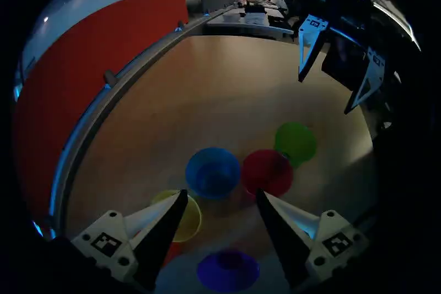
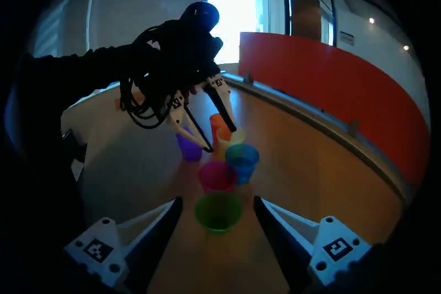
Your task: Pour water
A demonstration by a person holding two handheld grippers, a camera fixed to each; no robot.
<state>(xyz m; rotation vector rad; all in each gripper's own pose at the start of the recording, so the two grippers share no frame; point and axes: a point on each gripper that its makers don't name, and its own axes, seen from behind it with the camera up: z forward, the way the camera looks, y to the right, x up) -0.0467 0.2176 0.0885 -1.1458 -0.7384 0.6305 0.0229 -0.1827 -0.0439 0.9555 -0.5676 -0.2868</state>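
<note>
1. Six small coloured cups stand in a tight cluster on the wooden table (image 1: 231,84). In the left gripper view they fill the lower middle of the frame. The blue cup (image 1: 212,172) and red cup (image 1: 267,171) are side by side, with the green cup (image 1: 295,142) to the upper right of the red one.
2. The yellow cup (image 1: 190,219) is at lower left, partly behind a finger. The purple cup (image 1: 227,269) is at the bottom edge, and an orange cup (image 2: 216,122) shows at the far end of the cluster in the right gripper view.
3. The left gripper (image 1: 220,194) hangs over the cluster with its fingers spread apart and nothing between them.
4. The right gripper (image 2: 216,200) is also wide apart and empty. The green cup sits just beyond its fingertips, at the bottom centre of its view.
5. I cannot tell which cup holds water; the insides are too dim.
6. These look like thin, smooth plastic cups. I'd expect them to be light, easy to tip when empty and likely to flex under a hard squeeze.
7. Hold a cup across its wall a little below the rim, with gentle pressure. The green one is at the open end of the cluster, so it seems the easiest to reach without knocking the others.
</note>
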